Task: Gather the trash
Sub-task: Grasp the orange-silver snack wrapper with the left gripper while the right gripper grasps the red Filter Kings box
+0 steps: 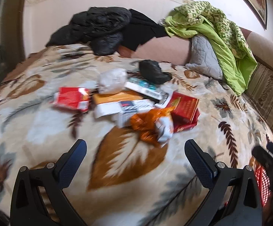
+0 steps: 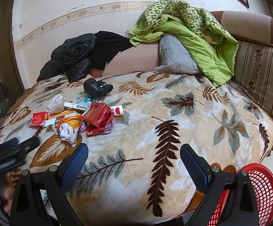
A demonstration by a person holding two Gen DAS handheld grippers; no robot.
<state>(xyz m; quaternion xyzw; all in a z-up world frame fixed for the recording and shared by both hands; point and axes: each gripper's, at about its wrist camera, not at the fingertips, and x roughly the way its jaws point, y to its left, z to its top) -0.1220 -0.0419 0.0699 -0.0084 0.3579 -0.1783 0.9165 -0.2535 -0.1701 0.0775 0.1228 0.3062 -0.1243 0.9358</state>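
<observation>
Right wrist view: the right tool (image 2: 134,162) is held spread and empty above the leaf-patterned bed cover (image 2: 174,113), with a red basket (image 2: 262,186) just beside its right finger. The left tool (image 1: 135,157) is likewise spread and empty. The trash pile (image 2: 76,116) is seen lying on the cover, beyond the basket to its left, a black bag (image 2: 96,87) behind it.

Left gripper (image 1: 135,150) jaws wide, empty, above leaf-print blanket (image 1: 42,124); blurred trash pile (image 1: 136,105) ahead, possibly wrappers.
</observation>
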